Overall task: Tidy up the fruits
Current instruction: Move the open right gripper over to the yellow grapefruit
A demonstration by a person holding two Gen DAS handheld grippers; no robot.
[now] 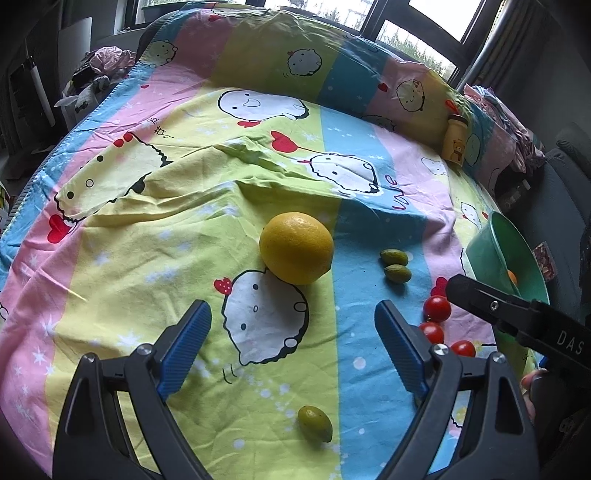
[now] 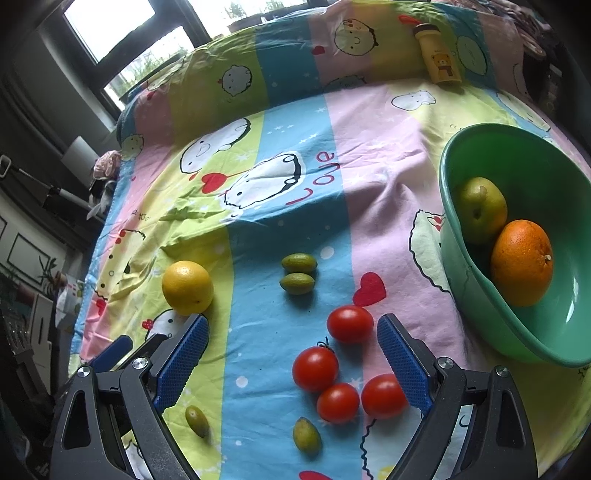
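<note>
So it's a bed [image 1: 110,266] with a loud cartoon sheet, stripes of pink, yellow, blue, little round white characters and red hearts all over. Windows [image 1: 436,18] run along the far side, some greenery outside, and a pillow under the same print sits at the head with a small yellow bottle [image 2: 439,55] with a bear on it leaning against it. Room's pretty dim and cluttered at the edges. Left gripper [image 1: 293,347] hangs over the sheet with jaws spread wide and nothing between them; the lemon [image 1: 296,248] lies just beyond the tips, a pair of green olives [image 1: 396,265] touching each other off to its right, and one more olive [image 1: 315,423] close in between the fingers. Right gripper [image 2: 291,354] is spread wide too, not pinching anything. Four tomatoes [image 2: 315,368] sit in a loose cluster in its gap, closer to the right finger, one almost touching it. Two single olives lie nearer the camera in that view. The green bowl [image 2: 480,295] is off to the right, tilted, holding a pear [image 2: 480,208] and an orange [image 2: 522,262] that touch.
</note>
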